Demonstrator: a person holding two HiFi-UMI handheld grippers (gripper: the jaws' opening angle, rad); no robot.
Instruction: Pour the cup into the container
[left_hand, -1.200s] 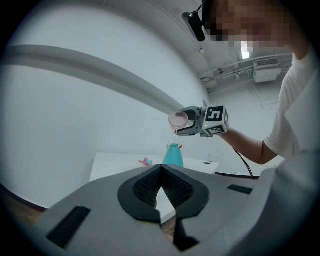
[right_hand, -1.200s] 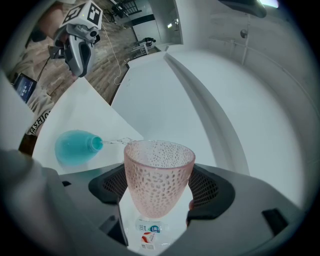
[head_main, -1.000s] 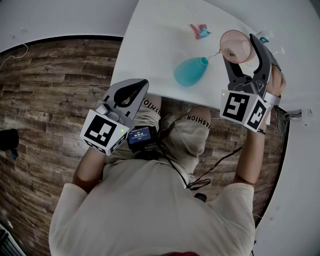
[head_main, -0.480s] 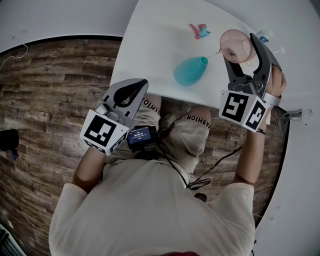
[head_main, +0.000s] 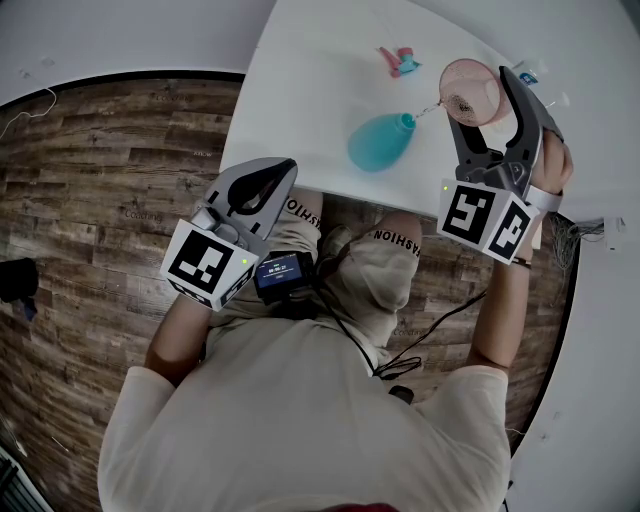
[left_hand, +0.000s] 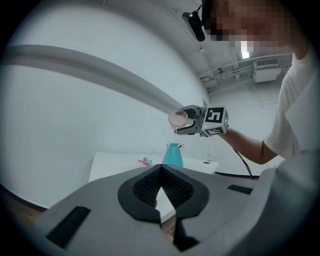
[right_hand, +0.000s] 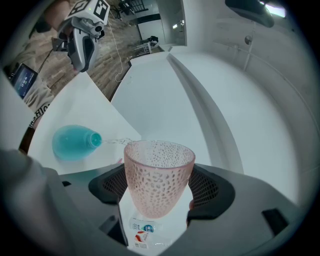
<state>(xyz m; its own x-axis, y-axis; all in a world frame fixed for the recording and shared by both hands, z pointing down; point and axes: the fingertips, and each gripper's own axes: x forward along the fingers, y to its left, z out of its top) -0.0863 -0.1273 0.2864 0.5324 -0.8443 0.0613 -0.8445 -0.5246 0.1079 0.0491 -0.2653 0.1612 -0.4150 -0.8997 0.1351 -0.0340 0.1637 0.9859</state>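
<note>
Pads (right_hand: 112, 187) of the right hand-held gripper (head_main: 482, 98) are clamped on the two sides of a pink dimpled cup (right_hand: 158, 165), which is held in the air above the desk (head_main: 300, 90) and tipped, with its rim turned toward a teal bottle (head_main: 378, 142). A thin stream of water (right_hand: 114, 141) runs from the cup's rim to the bottle's open mouth. The bottle stands upright on the desk, close to the near edge and to the left of the cup. Under the cup, by the desk's right edge, lies a small labelled thing (right_hand: 142, 231) too unclear to name. Toward the far edge lies a small pink and blue item (head_main: 398, 62), well apart from the bottle. The left hand-held gripper (left_hand: 159, 172) has its jaws together with nothing between them; it is held off the desk, just outside the near edge by the near left corner, over the wooden floor (head_main: 100, 150).
</note>
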